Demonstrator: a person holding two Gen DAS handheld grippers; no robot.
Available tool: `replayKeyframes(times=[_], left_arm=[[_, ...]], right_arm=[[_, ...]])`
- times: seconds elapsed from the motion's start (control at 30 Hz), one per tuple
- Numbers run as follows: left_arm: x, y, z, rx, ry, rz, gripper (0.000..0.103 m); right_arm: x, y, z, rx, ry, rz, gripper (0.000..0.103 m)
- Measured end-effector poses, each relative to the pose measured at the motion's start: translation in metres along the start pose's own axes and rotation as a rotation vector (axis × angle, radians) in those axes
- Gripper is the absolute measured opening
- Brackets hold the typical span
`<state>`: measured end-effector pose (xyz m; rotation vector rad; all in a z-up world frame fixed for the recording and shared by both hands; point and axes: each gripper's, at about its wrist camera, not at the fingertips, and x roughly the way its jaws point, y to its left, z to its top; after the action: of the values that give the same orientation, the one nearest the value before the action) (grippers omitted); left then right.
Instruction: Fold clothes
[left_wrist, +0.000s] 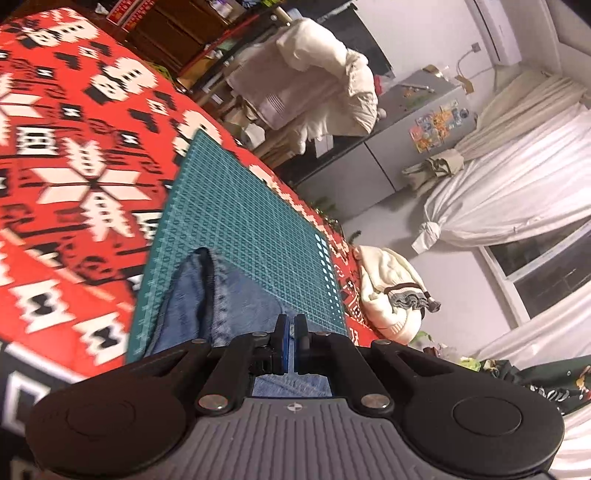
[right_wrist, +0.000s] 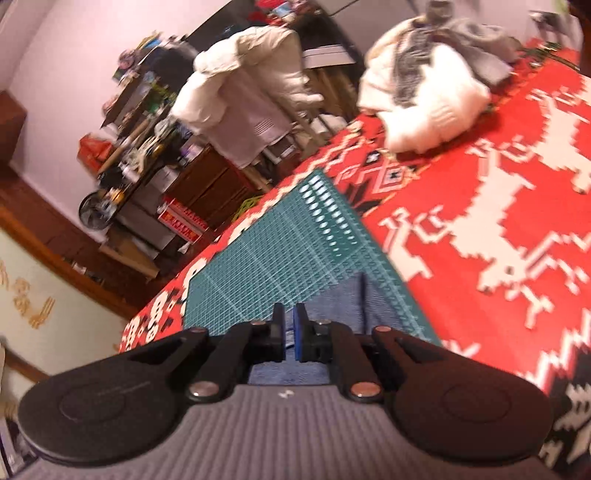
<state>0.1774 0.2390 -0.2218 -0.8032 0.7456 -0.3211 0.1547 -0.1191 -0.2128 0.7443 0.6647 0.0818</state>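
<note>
On the green cutting mat, blue jeans lie at the near edge. The left gripper and right gripper each pinch denim, jaws narrow.

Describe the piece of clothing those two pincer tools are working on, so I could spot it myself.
Find the big red patterned blanket, then the green gridded cutting mat lying on it. On that mat lies the blue denim garment, the only blue item; the cream sweater sits off the mat. Both the left gripper and the right gripper pinch the denim.
</note>
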Motion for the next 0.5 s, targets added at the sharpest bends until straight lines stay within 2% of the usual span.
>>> replayKeyframes(times=[0.13,0.17,0.27,0.5], left_arm=[[0.019,-0.007,0.005,0.025,0.020,-0.006,0.000],[0.023,-0.008,0.007,0.032,0.024,-0.007,0.000],[0.032,-0.007,0.006,0.071,0.049,0.081,0.000],[0.030,0.001,0.007,0.042,0.053,0.094,0.001]], right_arm=[[0.018,-0.009,-0.001,0.032,0.039,-0.014,0.006],[0.020,-0.013,-0.001,0.044,0.038,-0.021,0.000],[0.025,-0.026,0.000,0.092,0.033,-0.028,0.000],[0.026,-0.035,0.002,0.088,-0.008,-0.119,0.000]])
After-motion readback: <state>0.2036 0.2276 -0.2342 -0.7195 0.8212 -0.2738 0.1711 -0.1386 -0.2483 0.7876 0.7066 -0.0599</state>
